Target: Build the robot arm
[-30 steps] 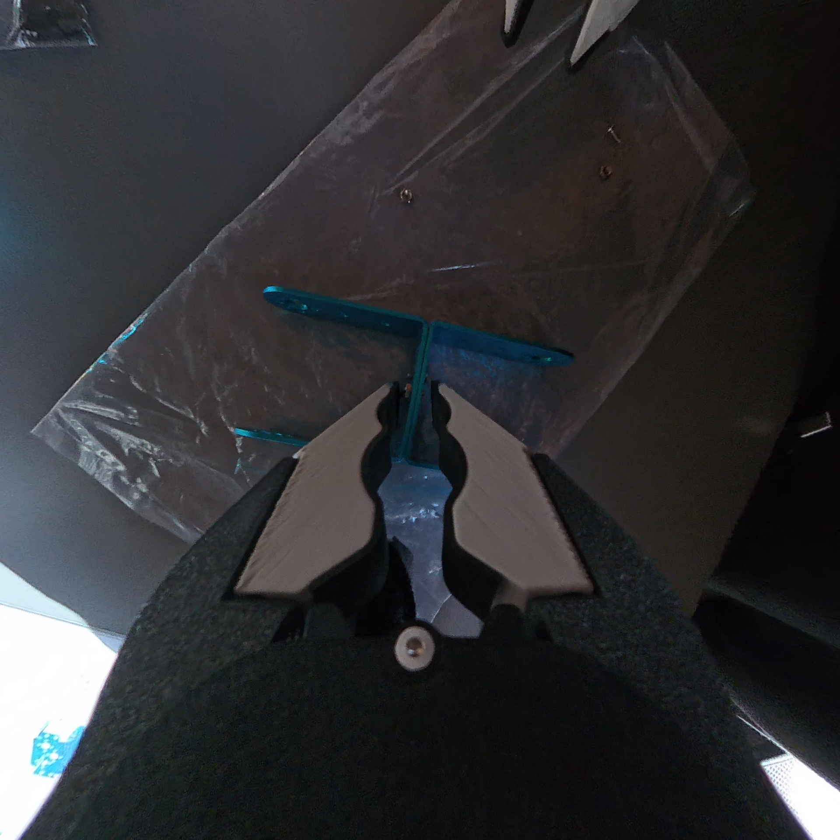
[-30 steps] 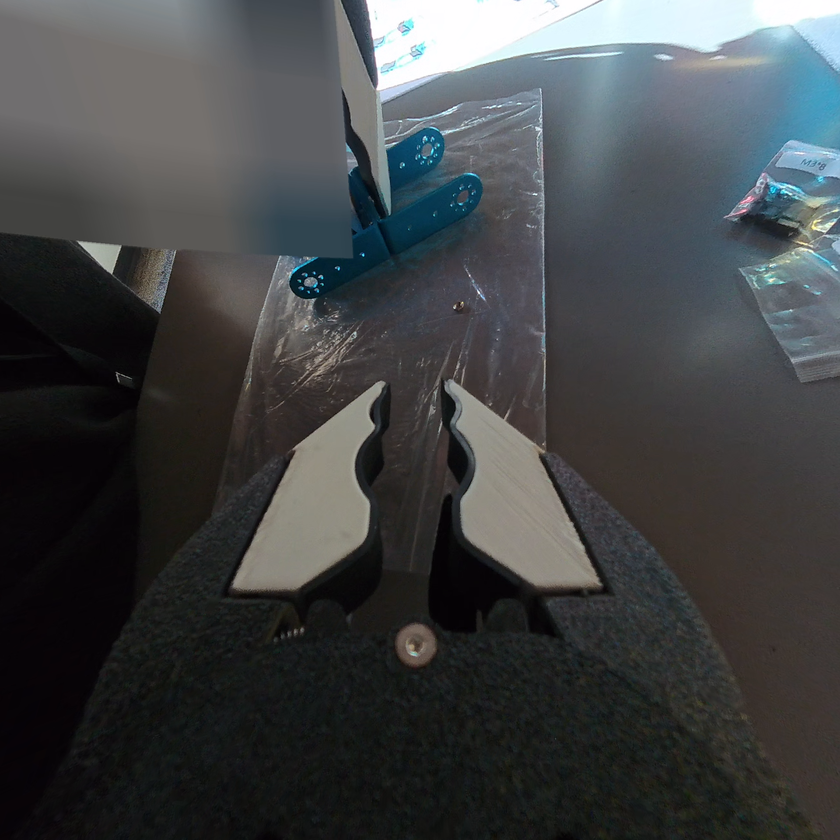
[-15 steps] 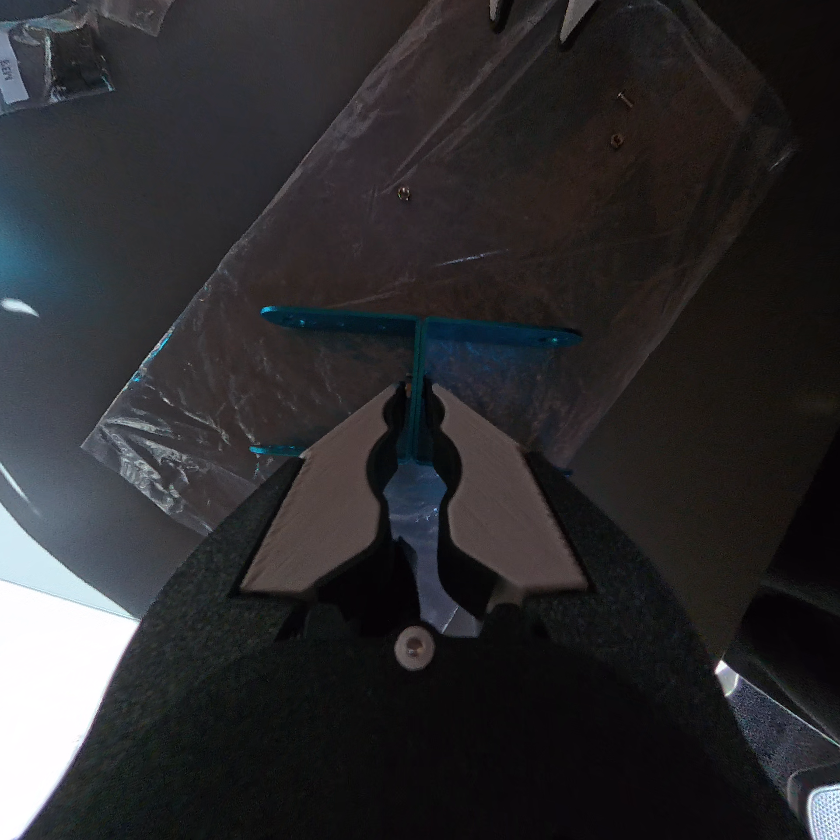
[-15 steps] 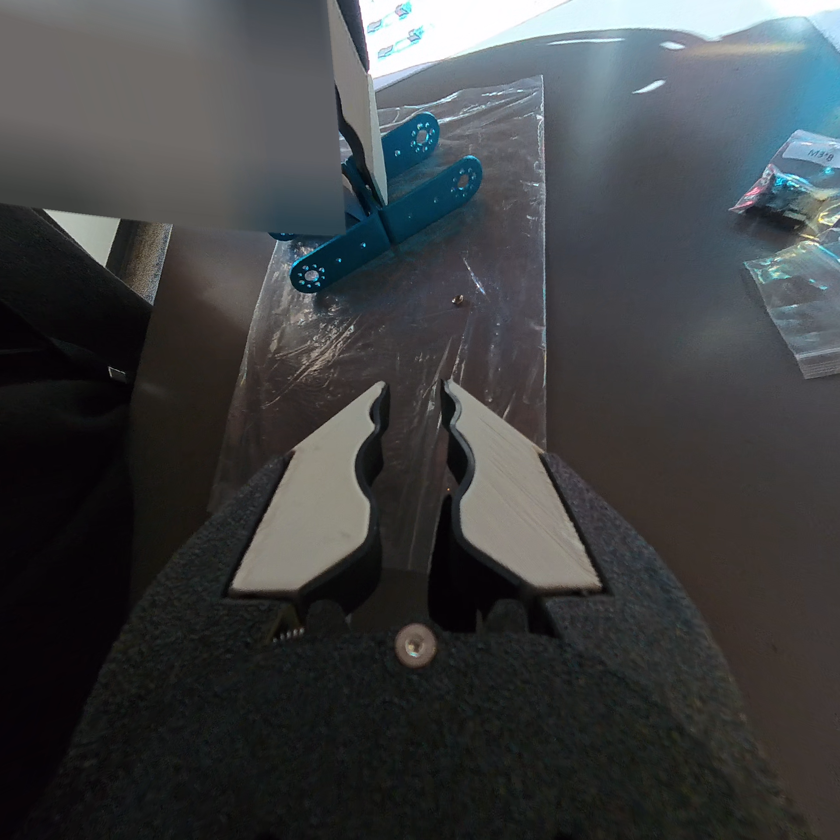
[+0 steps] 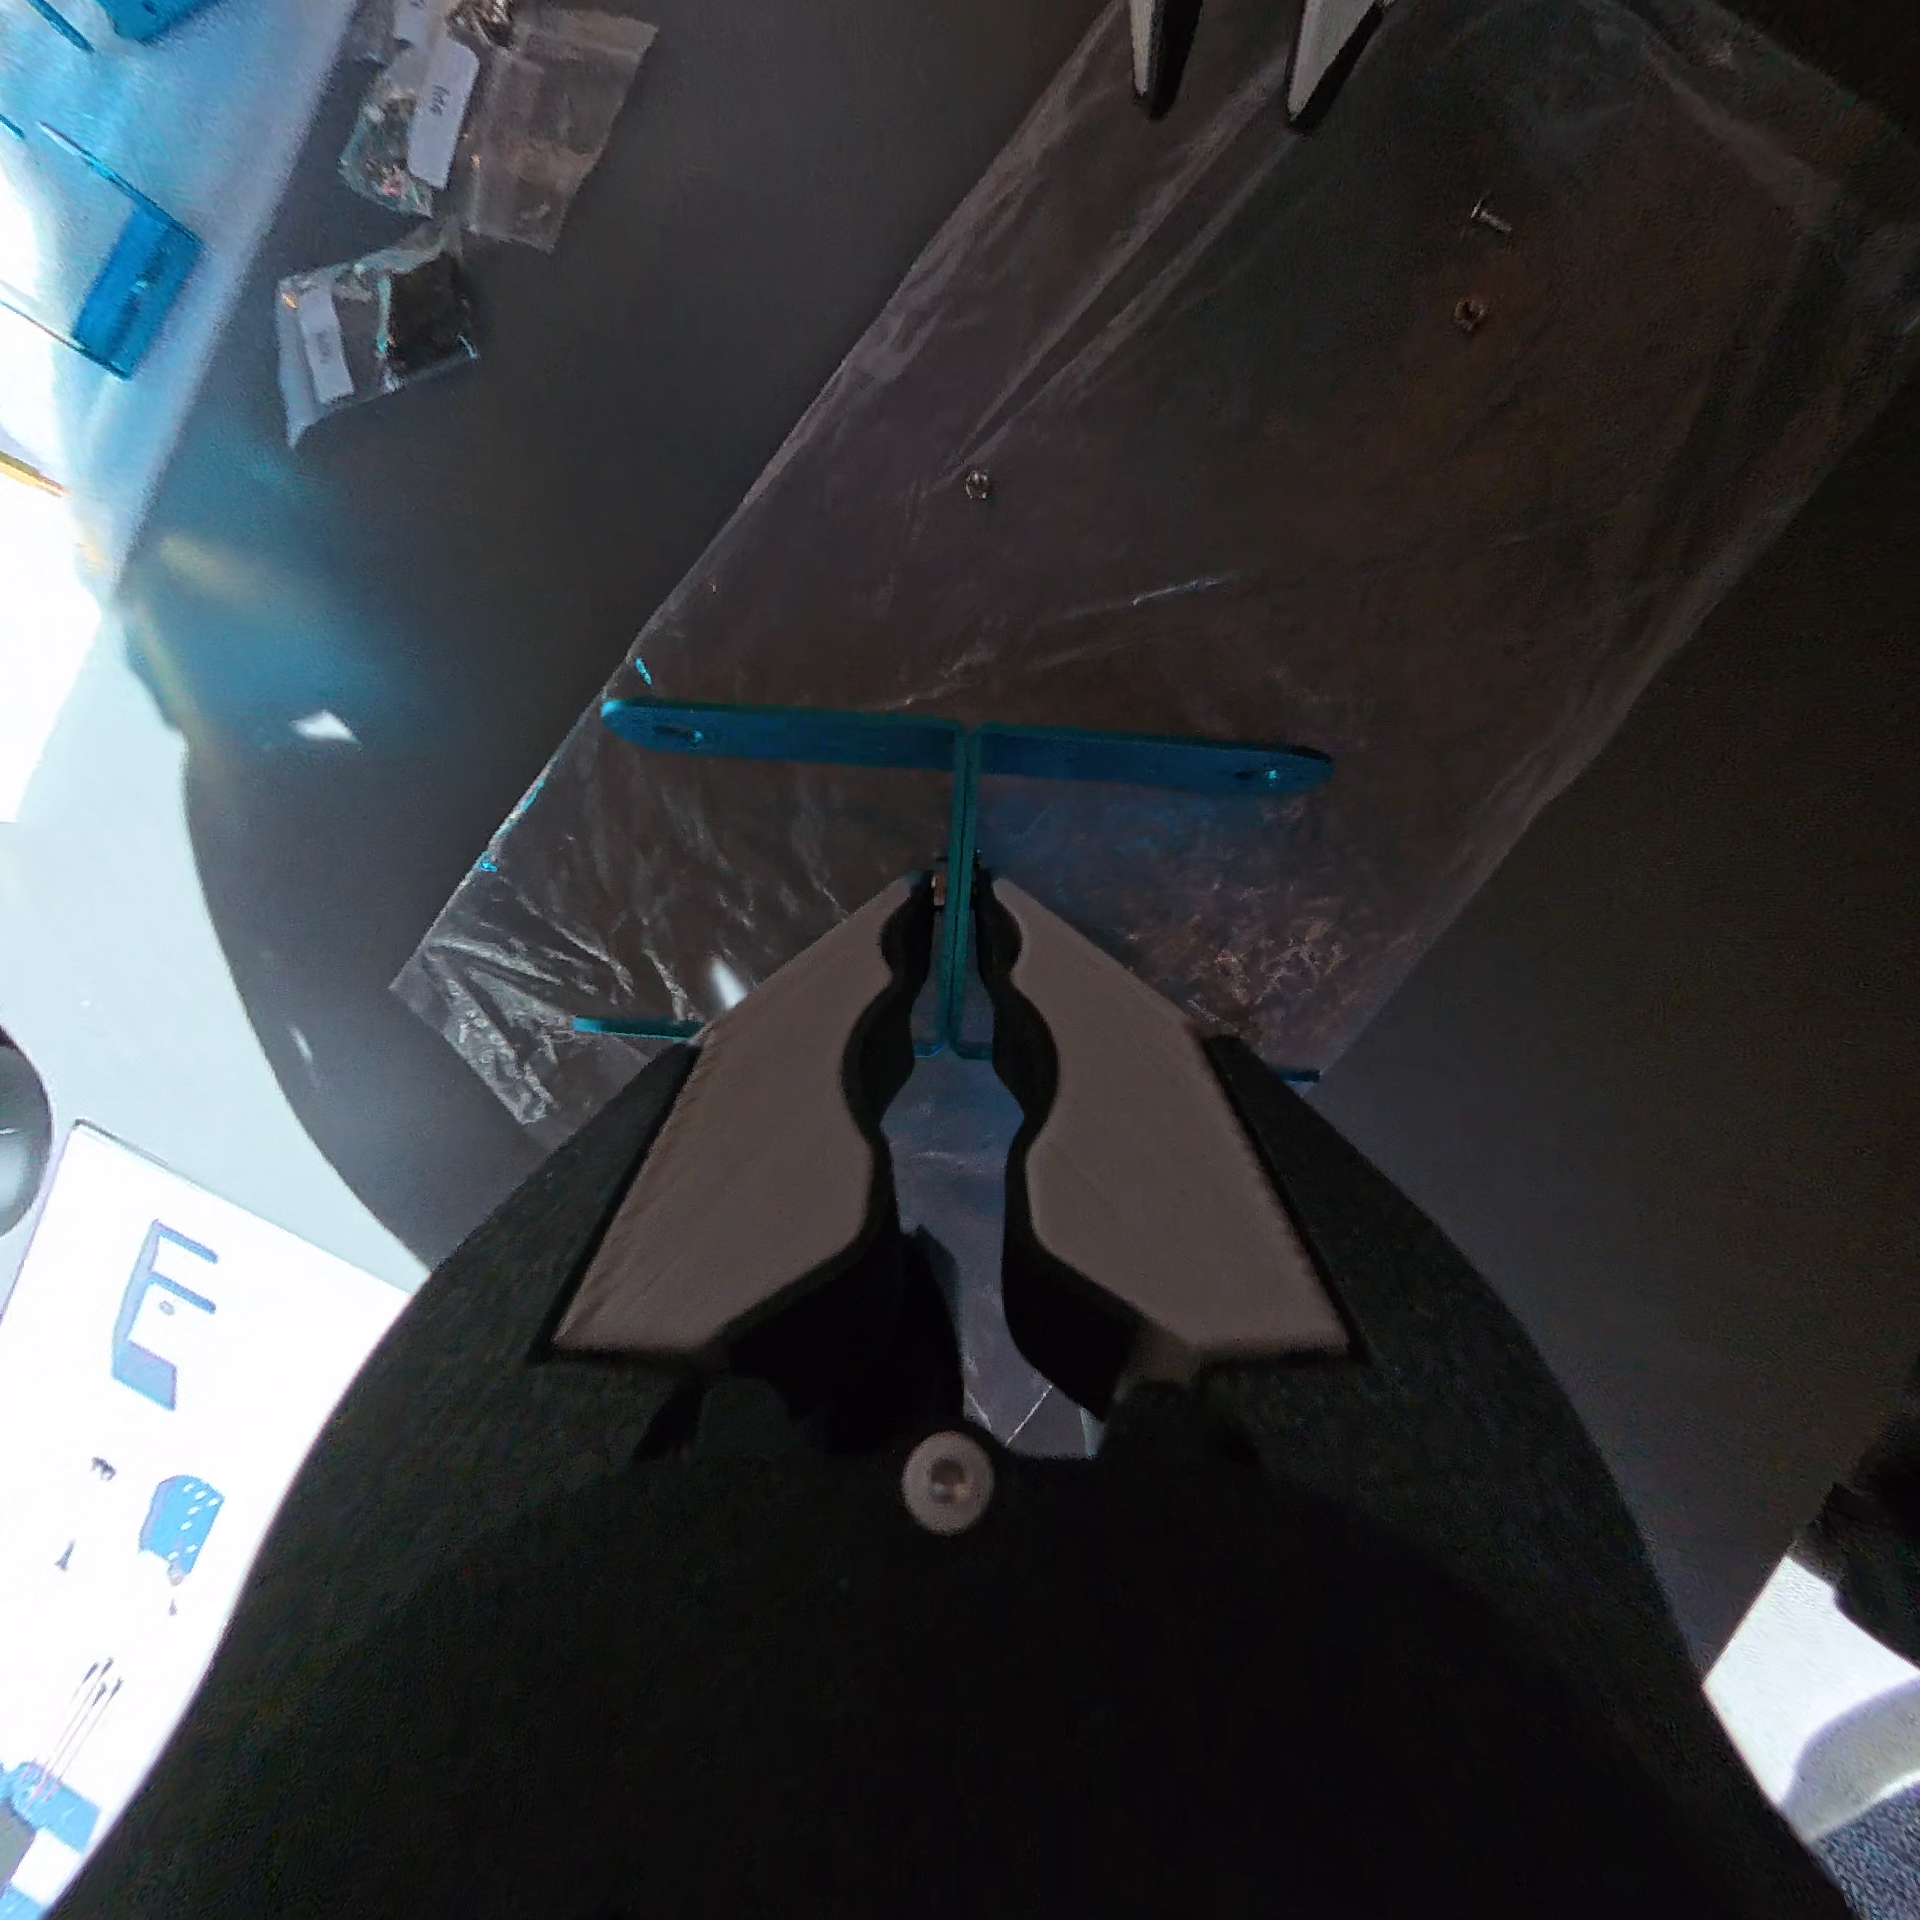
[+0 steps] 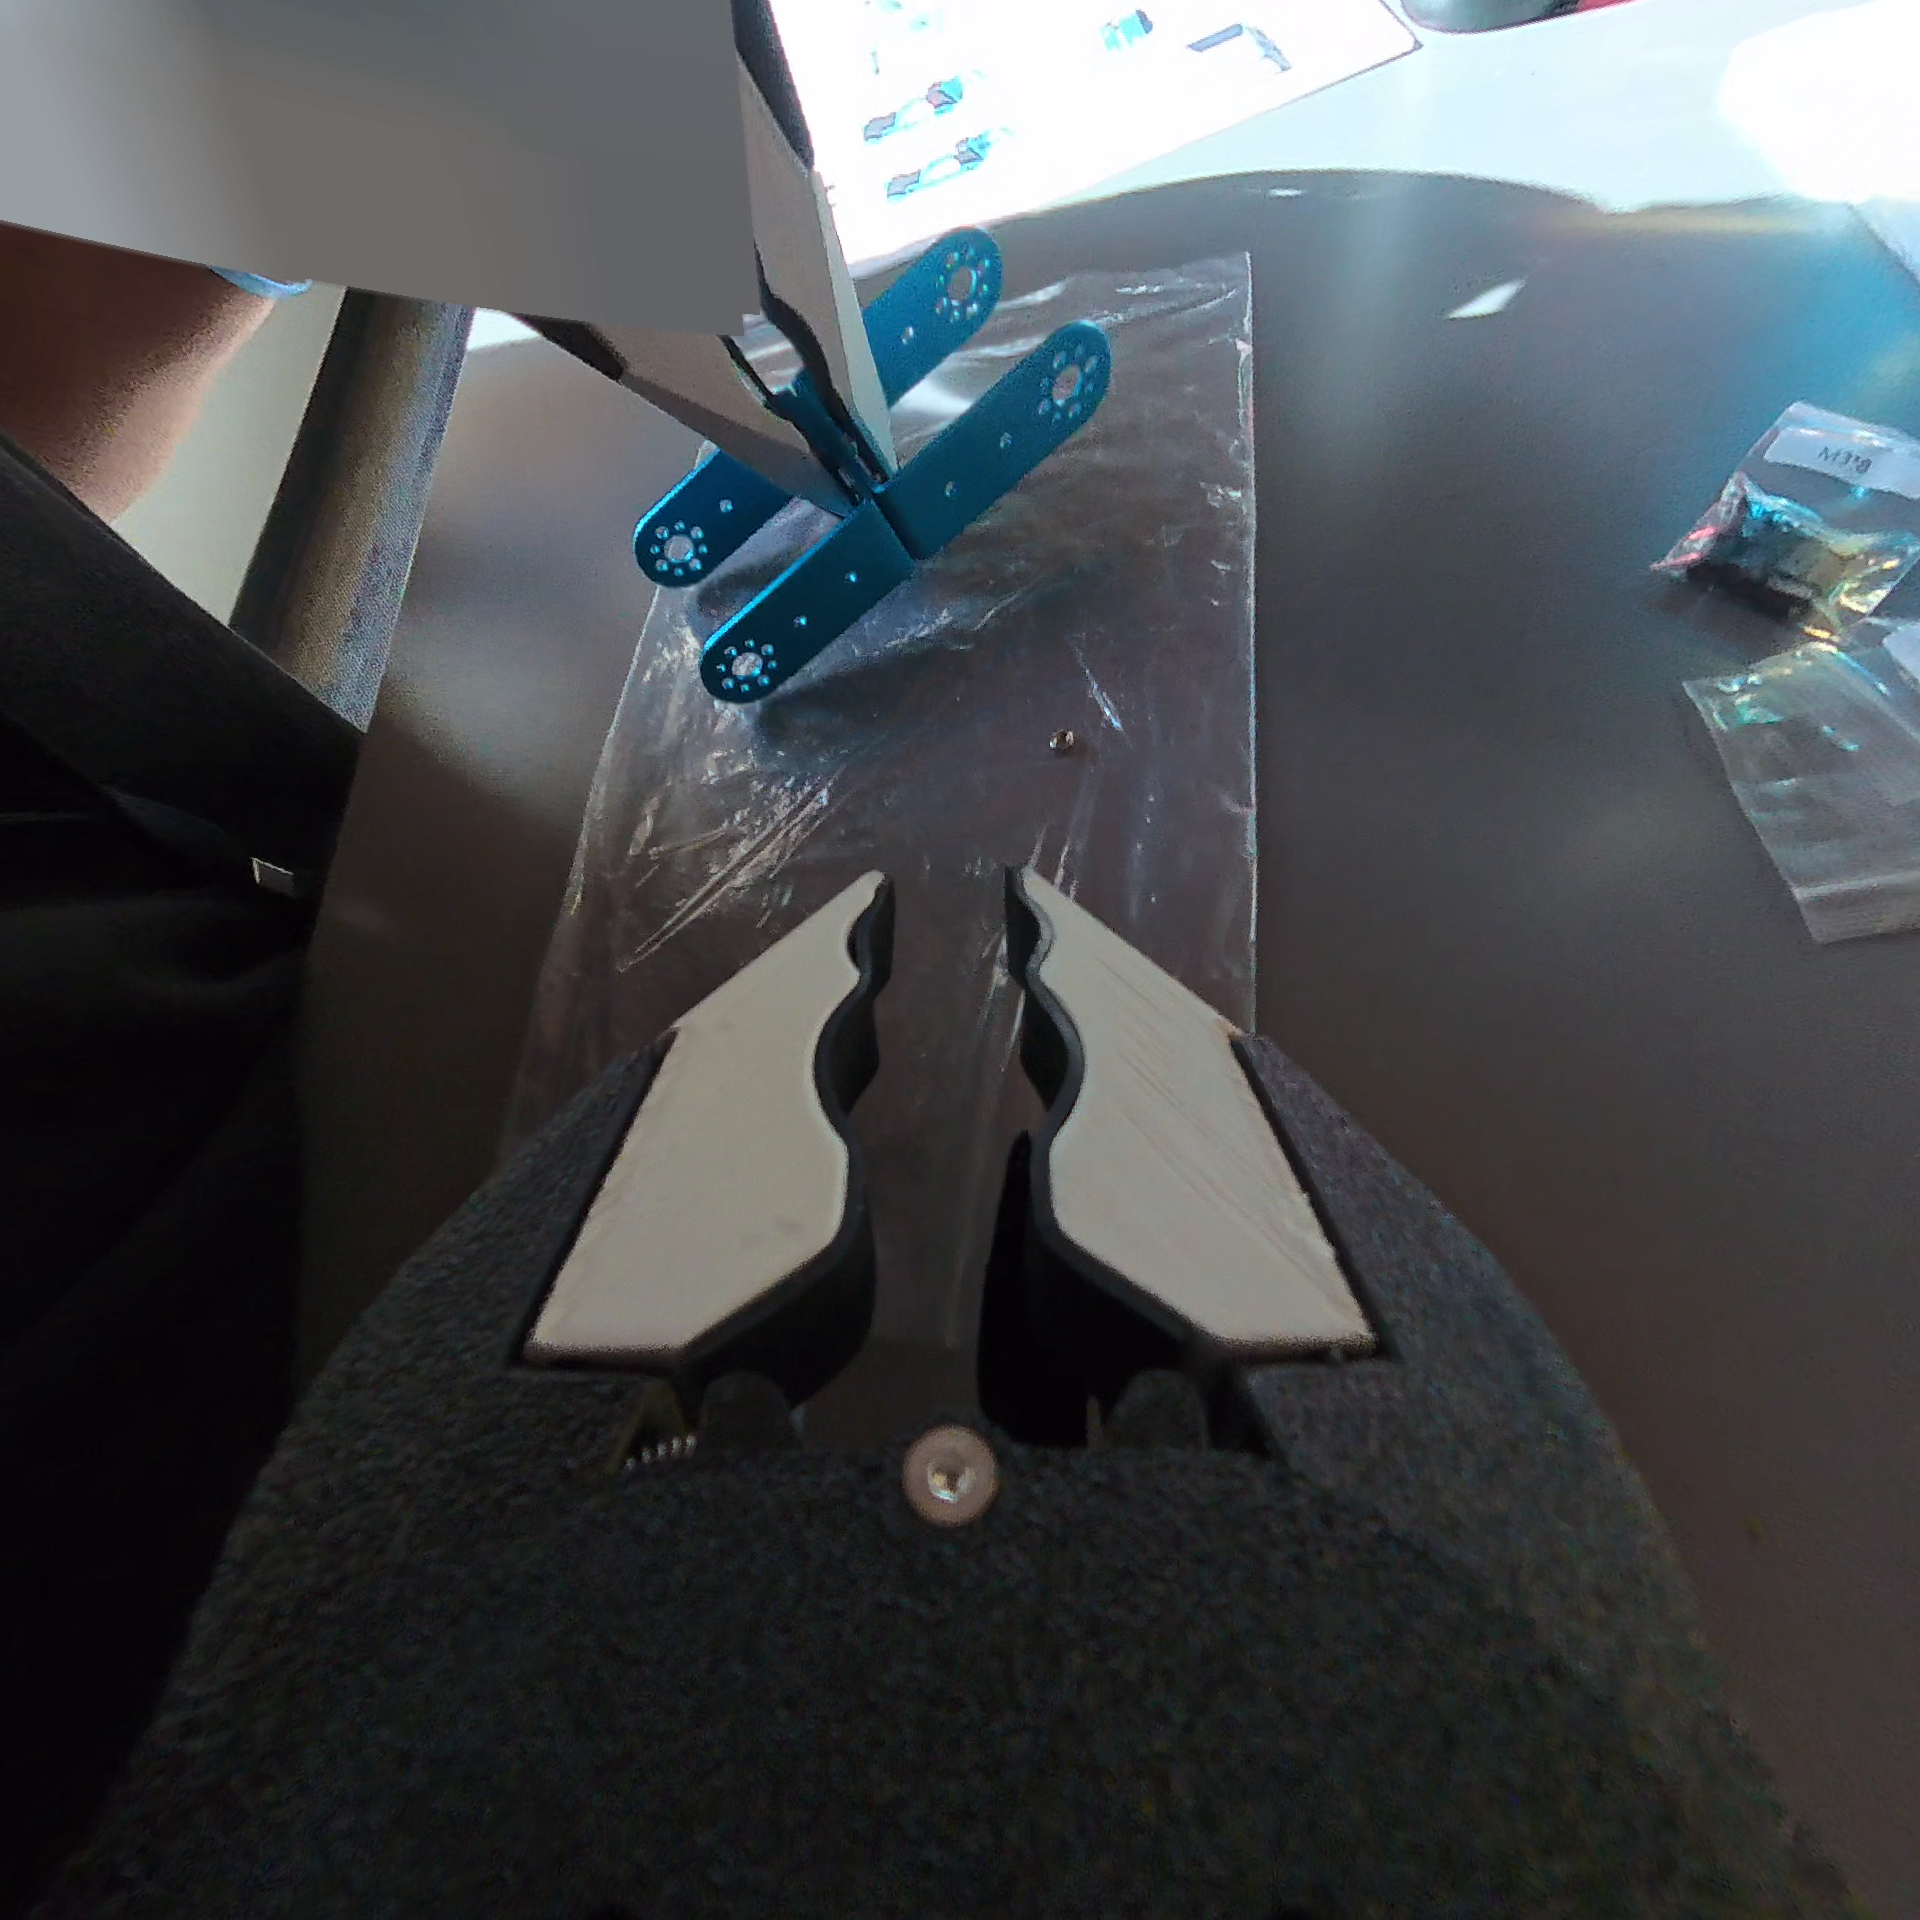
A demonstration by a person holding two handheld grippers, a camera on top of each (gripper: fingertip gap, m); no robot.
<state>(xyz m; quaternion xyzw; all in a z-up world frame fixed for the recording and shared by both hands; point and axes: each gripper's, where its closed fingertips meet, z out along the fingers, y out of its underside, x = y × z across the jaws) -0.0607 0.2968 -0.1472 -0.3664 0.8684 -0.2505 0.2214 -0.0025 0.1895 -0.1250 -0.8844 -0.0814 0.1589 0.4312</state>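
Well apart, left gripper (image 5: 956, 894) clamping blue brackets (image 5: 961, 753); right gripper (image 6: 945, 883) agape

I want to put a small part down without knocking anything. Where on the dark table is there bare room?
Bare dark table lies between the clear plastic sheet and the small bags. The sheet's middle is free apart from one small nut. Its far end is crowded: the left gripper is shut on the blue brackets.
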